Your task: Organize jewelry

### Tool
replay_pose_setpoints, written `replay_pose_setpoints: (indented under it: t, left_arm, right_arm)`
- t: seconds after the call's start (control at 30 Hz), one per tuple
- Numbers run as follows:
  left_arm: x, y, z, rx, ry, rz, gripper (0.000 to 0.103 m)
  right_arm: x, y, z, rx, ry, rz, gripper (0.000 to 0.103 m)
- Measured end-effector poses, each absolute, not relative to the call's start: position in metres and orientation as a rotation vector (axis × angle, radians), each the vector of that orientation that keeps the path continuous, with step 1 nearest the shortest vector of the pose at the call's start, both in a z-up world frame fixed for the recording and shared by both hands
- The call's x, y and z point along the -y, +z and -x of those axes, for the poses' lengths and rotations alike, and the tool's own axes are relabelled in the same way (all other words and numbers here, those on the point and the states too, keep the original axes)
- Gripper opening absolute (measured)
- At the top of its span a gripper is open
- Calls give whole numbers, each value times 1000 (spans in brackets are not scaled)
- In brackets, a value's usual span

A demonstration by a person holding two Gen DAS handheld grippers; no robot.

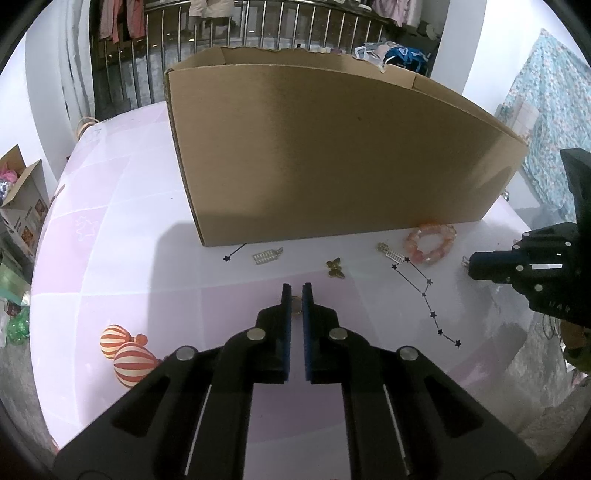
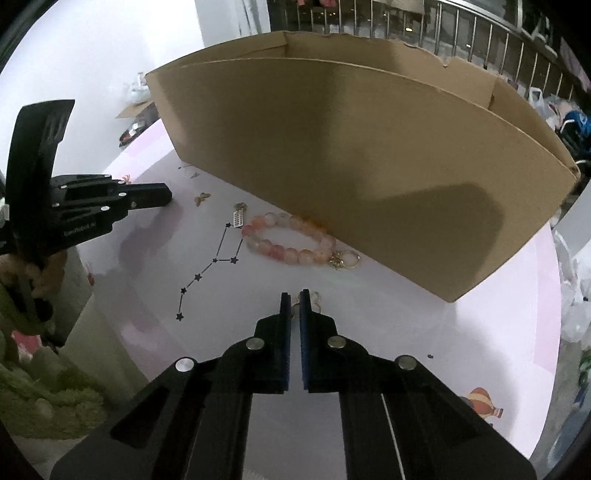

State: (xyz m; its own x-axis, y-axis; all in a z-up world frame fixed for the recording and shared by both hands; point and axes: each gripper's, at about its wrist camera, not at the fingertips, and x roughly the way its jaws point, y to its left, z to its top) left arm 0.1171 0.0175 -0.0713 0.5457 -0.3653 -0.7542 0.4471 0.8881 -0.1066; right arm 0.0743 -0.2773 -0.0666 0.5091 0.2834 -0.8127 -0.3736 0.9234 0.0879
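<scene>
My left gripper [image 1: 296, 300] is shut on a small gold ring [image 1: 296, 307] at table level. My right gripper [image 2: 294, 303] is shut on a pale gold earring [image 2: 314, 298] on the table. A pink bead bracelet [image 1: 430, 243] [image 2: 291, 240] lies against the cardboard box [image 1: 332, 155] [image 2: 369, 166]. A gold butterfly charm [image 1: 335, 268] [image 2: 201, 198] and two small abacus-shaped charms [image 1: 266, 256] [image 1: 391, 253] lie in front of the box. The right gripper's body shows at the right of the left wrist view [image 1: 528, 266]; the left gripper shows at the left of the right wrist view [image 2: 110, 203].
The white and pink table [image 1: 110, 258] has printed star lines [image 1: 432, 295] and striped balloon prints [image 1: 127, 352]. The open box stands along the far side. A railing with hanging clothes [image 1: 258, 29] is behind. A green furry thing [image 2: 37, 387] lies left of the table.
</scene>
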Motion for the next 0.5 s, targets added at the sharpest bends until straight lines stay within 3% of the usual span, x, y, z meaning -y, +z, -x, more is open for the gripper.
replay_pose_setpoints:
  t: [0.5]
  left_arm:
    - [-18,-71,-118,-865,-461,-100,4]
  right_arm:
    - [274,-63,-66,-986,409,100,4]
